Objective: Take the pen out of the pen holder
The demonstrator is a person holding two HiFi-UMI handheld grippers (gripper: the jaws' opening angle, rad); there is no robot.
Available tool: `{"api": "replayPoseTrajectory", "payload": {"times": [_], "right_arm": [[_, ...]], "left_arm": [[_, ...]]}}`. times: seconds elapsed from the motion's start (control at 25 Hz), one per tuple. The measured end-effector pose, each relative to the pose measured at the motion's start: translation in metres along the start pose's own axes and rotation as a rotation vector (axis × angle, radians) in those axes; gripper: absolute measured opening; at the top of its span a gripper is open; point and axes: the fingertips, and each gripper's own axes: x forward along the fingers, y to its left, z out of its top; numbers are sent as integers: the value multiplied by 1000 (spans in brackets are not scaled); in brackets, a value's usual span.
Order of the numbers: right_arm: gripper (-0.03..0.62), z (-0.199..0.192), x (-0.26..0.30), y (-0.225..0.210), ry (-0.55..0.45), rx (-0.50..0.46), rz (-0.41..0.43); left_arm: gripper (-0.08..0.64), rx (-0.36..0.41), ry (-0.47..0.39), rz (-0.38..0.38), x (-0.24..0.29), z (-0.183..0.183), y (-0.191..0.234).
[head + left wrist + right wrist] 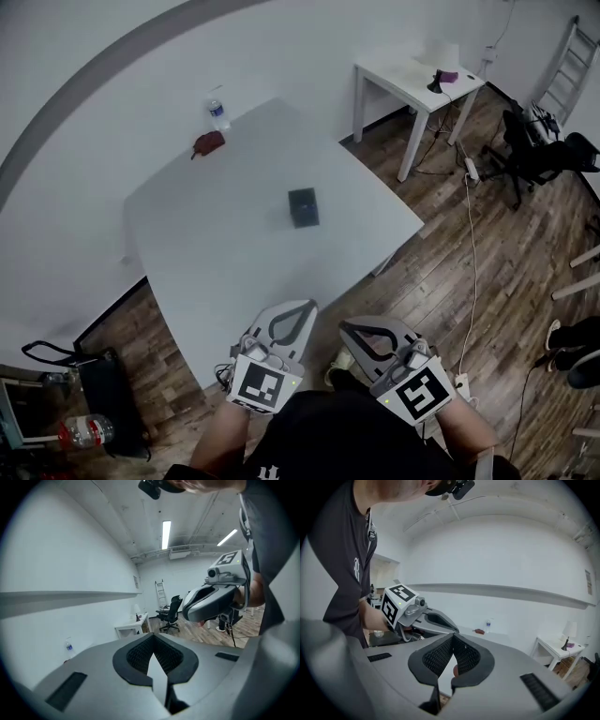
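Observation:
A dark, square pen holder (303,206) stands near the middle of the white table (206,253); seen from above, I cannot make out a pen in it. Both grippers are held low, close to the person's body, off the table's near corner and well short of the holder. The left gripper (298,309) is shut, its jaws meeting at the tip with nothing between them (153,638). To its right, the right gripper (352,330) is also shut and empty (453,637). Each gripper shows in the other's view.
A water bottle (217,112) and a small dark red object (208,142) sit at the table's far corner. A small white side table (417,80) with a lamp stands further right, then an office chair (539,150). A cable (472,244) runs across the wooden floor.

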Motion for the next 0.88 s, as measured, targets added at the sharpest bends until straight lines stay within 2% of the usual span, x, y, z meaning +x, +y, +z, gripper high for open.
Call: {"api": "replayPoseTrajectory", "payload": {"times": [0.2, 0.28, 0.4, 0.56, 0.88], "right_arm": [[12, -2, 18, -41, -8, 4, 20], [12, -2, 23, -51, -27, 38, 14], [12, -7, 23, -67, -44, 122, -6], [12, -14, 34, -88, -24, 175, -20], [12, -34, 63, -128, 94, 233, -51]], "left_arm": [[6, 19, 55, -3, 41, -10, 39], [6, 32, 88, -20, 53, -21, 53], [6, 66, 147, -75, 72, -39, 69], [6, 102, 193, -142, 103, -66, 105], [6, 197, 313, -271, 173, -137, 165]]}}
